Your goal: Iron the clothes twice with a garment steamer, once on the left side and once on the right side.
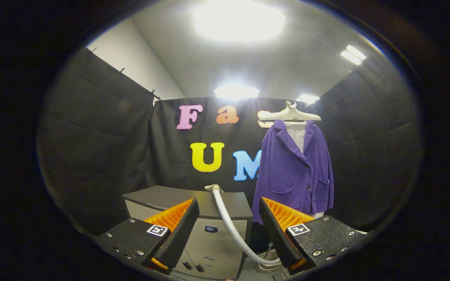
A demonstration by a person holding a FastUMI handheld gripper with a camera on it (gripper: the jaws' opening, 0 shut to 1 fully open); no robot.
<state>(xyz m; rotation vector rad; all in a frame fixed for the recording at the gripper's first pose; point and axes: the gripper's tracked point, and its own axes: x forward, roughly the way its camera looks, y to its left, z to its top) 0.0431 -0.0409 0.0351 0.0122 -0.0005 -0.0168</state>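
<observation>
Black cloth forms the booth's walls, with a pale ceiling and bright lamps [237, 19] overhead. Lowest and nearest, the claw [229, 222] stands wide, its two fingers well apart and pressing on nothing. Beyond the left finger [178, 230] sits a grey cabinet [193, 218] with a dark top and small drawers on its front; it serves as the counter here. From the back of its top a pale hose [229, 224] rises at a light-coloured fitting [213, 187], then curves down between the fingers toward the floor, where it meets a rounded grey base [268, 265] just beside the right finger [277, 230]. Whether that base belongs to the garment steamer I cannot tell, and the steamer's head cannot be made out. Further right, beyond the right finger, a purple jacket [295, 171] hangs upright on a pale hanger [290, 114] against the back wall. Its lapels lie open over a white shirt [297, 134], and two patch pockets show low on its front. The jacket hangs beside the cabinet, apart from it, and clear of the claw.
</observation>
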